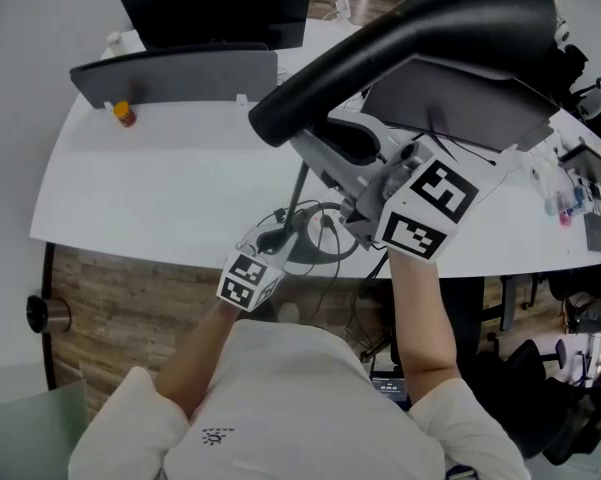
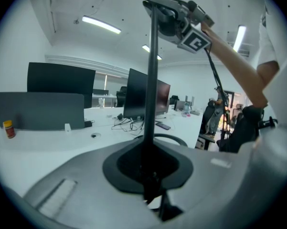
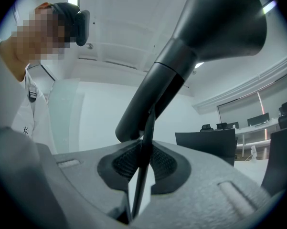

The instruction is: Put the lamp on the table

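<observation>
Left gripper (image 1: 278, 240) low, right gripper (image 1: 322, 160) higher; both fingers clamped.

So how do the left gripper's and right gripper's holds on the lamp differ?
The left gripper grips the lamp low on its pole; the right gripper grips it high, just under the shade. The left gripper sits by the table's near edge; the right gripper is higher, over it. Both are shut on the pole.

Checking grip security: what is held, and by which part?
The black lamp, by its thin pole: left gripper low down, right gripper just below the shade.
</observation>
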`<state>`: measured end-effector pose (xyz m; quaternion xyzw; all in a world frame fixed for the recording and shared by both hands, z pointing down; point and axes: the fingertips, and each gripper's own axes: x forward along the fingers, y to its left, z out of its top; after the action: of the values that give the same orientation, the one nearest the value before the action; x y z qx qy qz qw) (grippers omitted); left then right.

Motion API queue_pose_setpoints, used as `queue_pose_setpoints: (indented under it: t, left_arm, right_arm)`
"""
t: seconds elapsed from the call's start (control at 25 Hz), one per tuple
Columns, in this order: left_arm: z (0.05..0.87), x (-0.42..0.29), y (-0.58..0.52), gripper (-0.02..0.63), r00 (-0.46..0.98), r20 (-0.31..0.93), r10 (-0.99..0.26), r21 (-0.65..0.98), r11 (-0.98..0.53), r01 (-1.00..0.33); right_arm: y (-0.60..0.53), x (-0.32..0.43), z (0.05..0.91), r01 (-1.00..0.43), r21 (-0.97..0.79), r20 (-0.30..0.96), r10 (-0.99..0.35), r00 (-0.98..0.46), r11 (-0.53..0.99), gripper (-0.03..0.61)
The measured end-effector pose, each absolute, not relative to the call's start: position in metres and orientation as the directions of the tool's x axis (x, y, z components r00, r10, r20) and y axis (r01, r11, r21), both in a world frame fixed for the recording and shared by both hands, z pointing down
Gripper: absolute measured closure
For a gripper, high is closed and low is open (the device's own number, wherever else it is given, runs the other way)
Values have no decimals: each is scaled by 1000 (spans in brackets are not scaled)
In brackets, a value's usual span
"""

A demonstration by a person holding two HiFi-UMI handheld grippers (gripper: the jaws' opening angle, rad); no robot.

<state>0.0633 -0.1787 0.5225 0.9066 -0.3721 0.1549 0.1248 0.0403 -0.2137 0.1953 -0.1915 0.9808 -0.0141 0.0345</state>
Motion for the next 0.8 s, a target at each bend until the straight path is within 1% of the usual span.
queue_pose_setpoints:
  t: [0.8]
  left_arm:
    - [524, 25, -288, 592, 724, 390, -569, 110, -752, -650]
  right_arm:
    - [-324, 7, 197, -466, -52, -36, -468, -883, 883, 540]
